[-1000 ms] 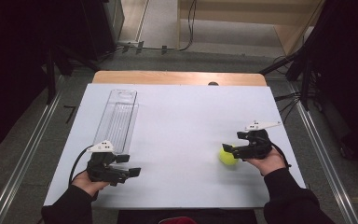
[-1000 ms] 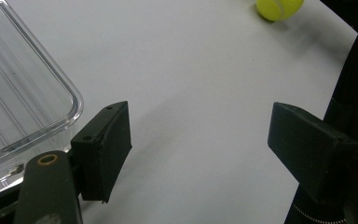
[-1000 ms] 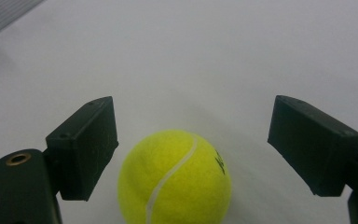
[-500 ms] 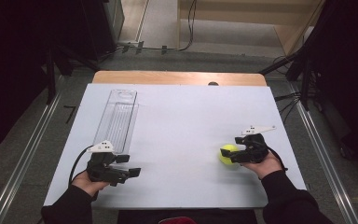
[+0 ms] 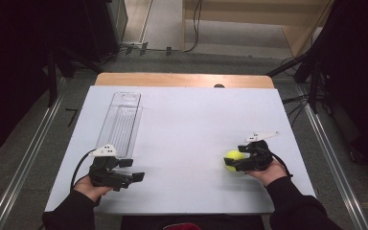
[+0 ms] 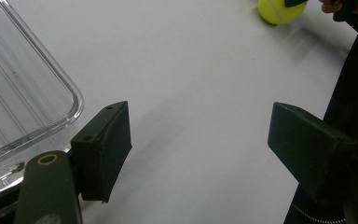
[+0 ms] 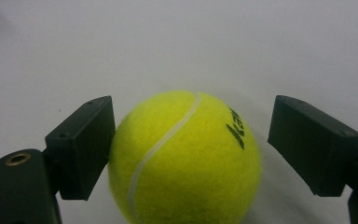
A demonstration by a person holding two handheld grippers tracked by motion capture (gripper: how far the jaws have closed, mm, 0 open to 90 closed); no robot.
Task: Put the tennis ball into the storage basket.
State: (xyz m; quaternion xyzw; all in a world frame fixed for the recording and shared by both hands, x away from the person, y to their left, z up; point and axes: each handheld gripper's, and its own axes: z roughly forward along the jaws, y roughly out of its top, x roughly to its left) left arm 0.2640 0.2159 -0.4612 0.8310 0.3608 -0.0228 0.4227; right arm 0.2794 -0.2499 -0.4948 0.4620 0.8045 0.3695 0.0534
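Bright, evenly lit table (image 5: 187, 120); dark surroundings, soft shadows.

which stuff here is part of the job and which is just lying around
In the job:
- tennis ball, between the open right claw jaws
- clear tray, empty, beside the open left claw

Lying about:
- small dark thing at the table's far edge

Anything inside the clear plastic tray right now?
Nothing visible inside the long clear plastic tray; its ribbed floor looks bare. The left gripper covers its near end from above.
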